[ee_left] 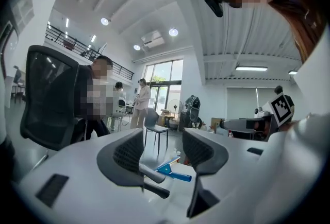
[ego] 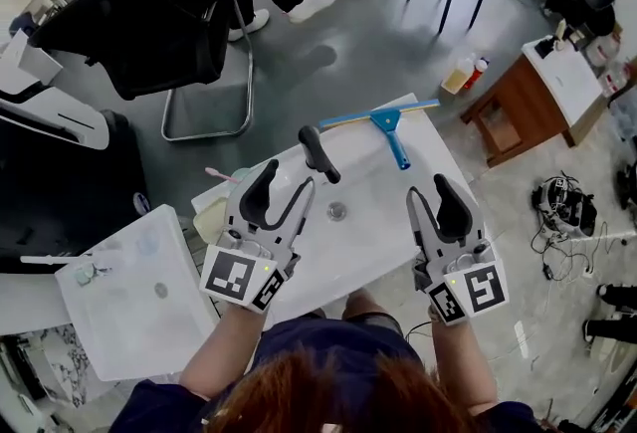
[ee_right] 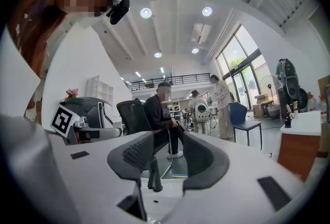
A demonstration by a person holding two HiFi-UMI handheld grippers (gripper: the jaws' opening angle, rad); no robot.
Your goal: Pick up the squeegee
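Observation:
The blue squeegee (ego: 388,122) lies across the far edge of the white washbasin (ego: 378,222), blade along the rim and handle pointing towards me. My left gripper (ego: 279,184) hovers over the basin's near left part, jaws open and empty. In the left gripper view the squeegee (ee_left: 172,169) shows far off between the jaws of the left gripper (ee_left: 162,153), behind the black tap (ee_left: 154,176). My right gripper (ego: 438,197) is over the near right corner, open with nothing in it. The right gripper (ee_right: 167,158) looks at the tap (ee_right: 154,179) from its own view.
The black tap (ego: 318,154) and the drain (ego: 337,211) sit between my grippers and the squeegee. A white tray (ego: 129,292) stands at the left. A person sits on a black chair (ego: 149,33) beyond. A wooden cabinet (ego: 528,103) and bottles (ego: 466,75) are at the right.

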